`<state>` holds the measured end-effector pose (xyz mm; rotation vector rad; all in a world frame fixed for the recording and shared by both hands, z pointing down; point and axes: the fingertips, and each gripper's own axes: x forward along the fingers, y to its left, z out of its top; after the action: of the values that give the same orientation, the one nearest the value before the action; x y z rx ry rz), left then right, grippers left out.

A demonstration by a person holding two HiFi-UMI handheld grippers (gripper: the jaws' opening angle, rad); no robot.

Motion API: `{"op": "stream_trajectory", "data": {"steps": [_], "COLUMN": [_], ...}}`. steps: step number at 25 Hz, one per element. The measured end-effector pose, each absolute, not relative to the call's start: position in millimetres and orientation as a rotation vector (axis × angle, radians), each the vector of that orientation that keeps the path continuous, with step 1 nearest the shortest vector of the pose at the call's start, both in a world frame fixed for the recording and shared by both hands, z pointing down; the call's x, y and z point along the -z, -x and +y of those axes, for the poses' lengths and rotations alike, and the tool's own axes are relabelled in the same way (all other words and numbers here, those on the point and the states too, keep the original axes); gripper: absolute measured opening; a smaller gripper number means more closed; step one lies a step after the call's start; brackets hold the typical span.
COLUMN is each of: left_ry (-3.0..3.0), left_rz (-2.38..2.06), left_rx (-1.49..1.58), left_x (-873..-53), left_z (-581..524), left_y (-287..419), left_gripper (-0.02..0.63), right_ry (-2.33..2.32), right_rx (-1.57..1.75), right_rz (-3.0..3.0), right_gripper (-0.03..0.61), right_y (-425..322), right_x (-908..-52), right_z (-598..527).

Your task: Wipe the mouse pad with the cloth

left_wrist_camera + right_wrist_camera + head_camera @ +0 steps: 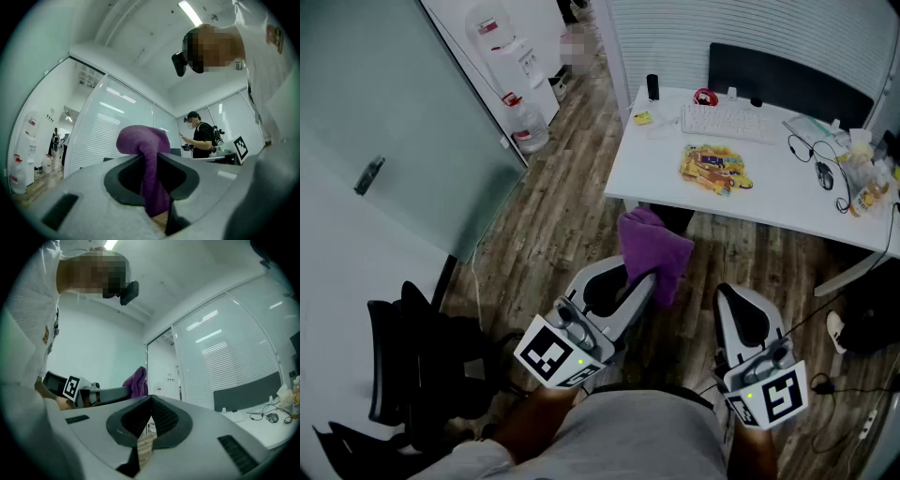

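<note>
A person is standing on a wood-pattern floor, well apart from a white desk (pixel 778 192), and is holding a gripper in each hand. The left gripper (pixel 639 283) is pinching a purple cloth (pixel 654 246). In the left gripper view the fabric is running down between the two jaws and bunching above them in a loose fold. The right gripper (pixel 739 302) is carrying nothing, and its jaws are pressing together with only floor showing through the slit. Both are pointing slightly upward toward the desk.

On the desk a keyboard (pixel 727 122), a yellow snack packet (pixel 714 167), and a mouse (pixel 824 175) with trailing cables are lying close together. The mouse pad itself is hard to pick out at this range; it may be lying near the mouse at the desk's far right, but the view is not confirming that.

The wiping is not under way yet; the cloth is hanging in the air, short of the desk.

Several things could go wrong. Only a narrow strip of cloth is sitting in the pinch, so a firm drag across a surface could pull it free. The dangling part could also snag the cables or nudge the mouse and packet.
</note>
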<state>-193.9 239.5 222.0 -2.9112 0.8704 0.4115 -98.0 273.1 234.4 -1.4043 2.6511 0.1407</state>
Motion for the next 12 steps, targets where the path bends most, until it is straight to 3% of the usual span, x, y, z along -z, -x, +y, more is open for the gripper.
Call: {"op": "stream_trajectory", "data": {"steps": [12], "left_ry": [2.915], "left_rz": [0.881], "left_rx": [-0.407], "left_x": [-225], "left_z": [236], "left_y": [182], "left_gripper": [0.078], "right_ry": [1.383], "right_rx": [-0.106], "right_rz": [2.63], "right_gripper": [0.011], "right_y": [83], "right_x": [-234], "right_z": [270]}}
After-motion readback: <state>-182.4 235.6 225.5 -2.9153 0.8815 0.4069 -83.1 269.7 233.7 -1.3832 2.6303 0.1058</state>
